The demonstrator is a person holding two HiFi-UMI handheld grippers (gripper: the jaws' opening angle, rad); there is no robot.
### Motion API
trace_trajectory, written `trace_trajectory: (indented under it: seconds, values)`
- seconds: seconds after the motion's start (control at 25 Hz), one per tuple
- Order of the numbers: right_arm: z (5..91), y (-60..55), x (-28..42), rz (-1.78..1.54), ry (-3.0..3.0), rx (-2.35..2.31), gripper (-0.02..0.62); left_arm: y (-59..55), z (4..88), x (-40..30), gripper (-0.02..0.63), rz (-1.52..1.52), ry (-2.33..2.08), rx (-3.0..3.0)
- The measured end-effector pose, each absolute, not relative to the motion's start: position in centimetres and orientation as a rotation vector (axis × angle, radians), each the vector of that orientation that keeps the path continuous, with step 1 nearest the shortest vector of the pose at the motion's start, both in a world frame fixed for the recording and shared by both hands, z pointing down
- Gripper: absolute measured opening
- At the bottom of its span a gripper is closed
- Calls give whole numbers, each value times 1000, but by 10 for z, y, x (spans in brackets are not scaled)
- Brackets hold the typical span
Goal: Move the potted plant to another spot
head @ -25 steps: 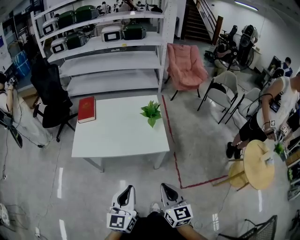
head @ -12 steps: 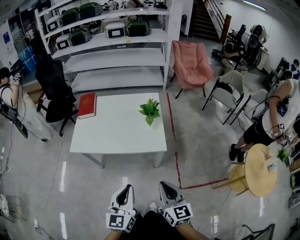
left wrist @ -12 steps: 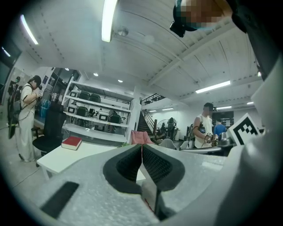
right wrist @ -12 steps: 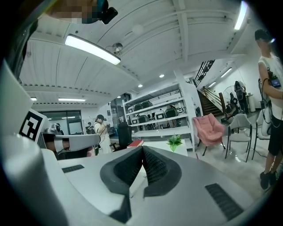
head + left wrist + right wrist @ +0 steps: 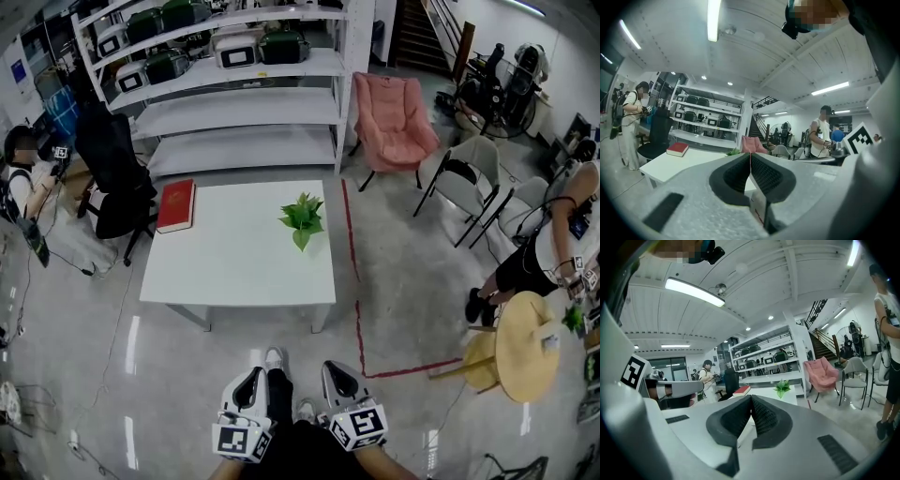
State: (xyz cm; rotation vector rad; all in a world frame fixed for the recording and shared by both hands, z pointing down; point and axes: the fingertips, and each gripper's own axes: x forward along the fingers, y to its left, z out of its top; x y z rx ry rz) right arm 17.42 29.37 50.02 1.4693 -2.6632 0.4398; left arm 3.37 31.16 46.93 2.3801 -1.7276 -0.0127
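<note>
A small green potted plant stands on the white table, near its right edge; it also shows far off as the plant in the right gripper view, and its leaves peek over the jaws in the left gripper view. Both grippers are held low by my body, well short of the table. My left gripper is shut with nothing between its jaws. My right gripper is shut and empty too. Their jaw tips meet, as seen at the left gripper and the right gripper.
A red book lies at the table's far left corner. White shelves stand behind, a black office chair left, a pink chair and folding chairs right. Red tape marks the floor. A person stands by a round wooden table.
I have stepped closer to the table; a foot now shows between the grippers. Both grippers stay shut and have come forward with me.
</note>
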Motion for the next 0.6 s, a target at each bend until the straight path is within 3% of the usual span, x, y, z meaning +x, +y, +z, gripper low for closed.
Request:
trace_trajectory:
  seconds: [0.6]
  values:
    - [508, 179, 151, 437, -2630, 1517, 12, 186, 485, -1, 21, -12, -1697, 2386]
